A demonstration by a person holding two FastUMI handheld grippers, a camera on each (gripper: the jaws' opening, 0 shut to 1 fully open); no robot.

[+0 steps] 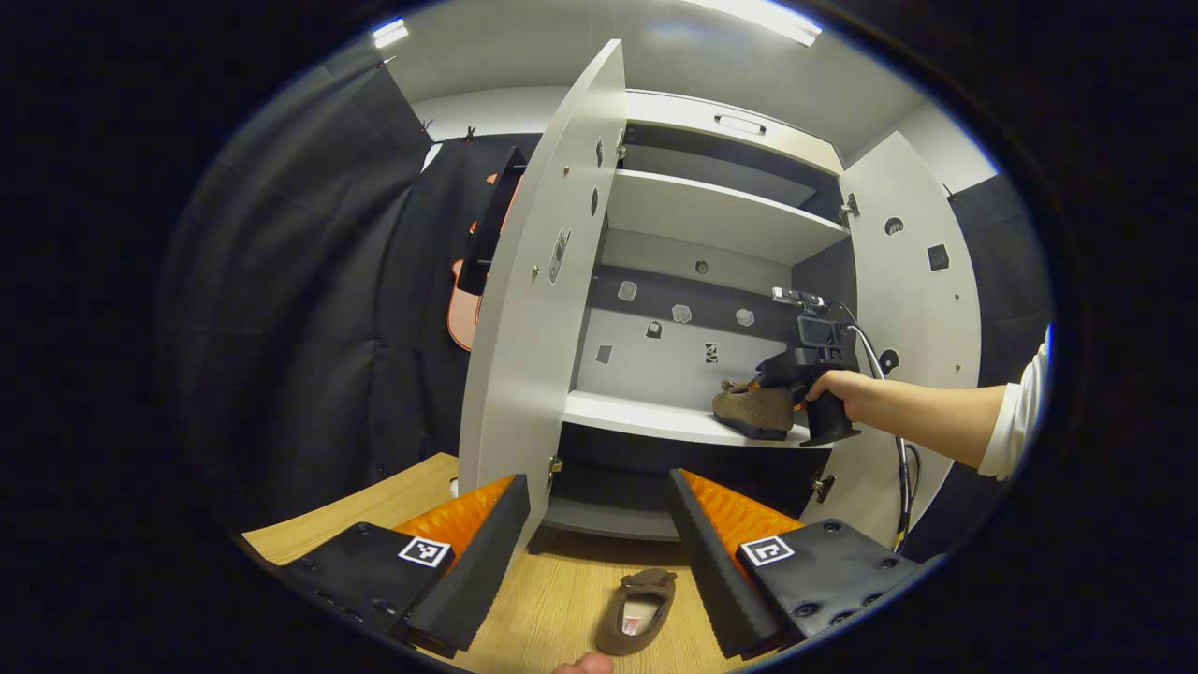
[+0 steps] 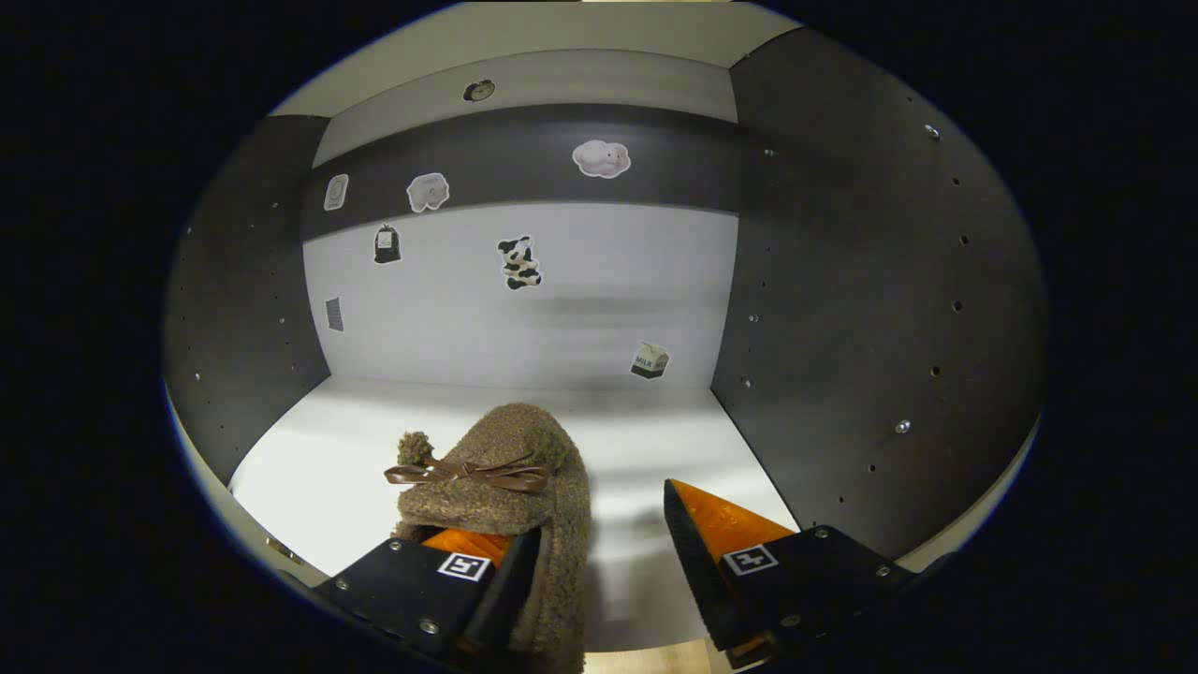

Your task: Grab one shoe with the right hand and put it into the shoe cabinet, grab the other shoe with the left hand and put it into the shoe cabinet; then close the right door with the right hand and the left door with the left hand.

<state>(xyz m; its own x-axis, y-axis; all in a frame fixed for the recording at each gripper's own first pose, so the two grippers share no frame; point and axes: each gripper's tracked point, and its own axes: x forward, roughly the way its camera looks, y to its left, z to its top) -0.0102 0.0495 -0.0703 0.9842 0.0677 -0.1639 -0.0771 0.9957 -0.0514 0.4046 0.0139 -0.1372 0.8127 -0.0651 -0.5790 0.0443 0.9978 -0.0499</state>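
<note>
Cabinet shelf [image 1: 655,421] is white and carries one fuzzy brown shoe [image 1: 753,410] near its 3 o'clock end, sole flat on the board. Wooden floor [image 1: 552,599] below carries the second brown shoe [image 1: 638,610] at 6 o'clock from the cabinet, opening up.

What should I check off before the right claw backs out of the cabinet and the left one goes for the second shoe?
1. First shoe resting on the cabinet shelf: ok.
2. Right claw released: ok; jaws stand apart, and one finger sits inside the shoe opening, so withdraw carefully.
3. Second shoe reachable: ok; it lies on the wooden floor between the left claw's fingers.
4. Left claw open and empty: ok.
5. Left door and right door open: ok.
6. Shelf room beside the first shoe: ok; bare shelf to its left.
</note>
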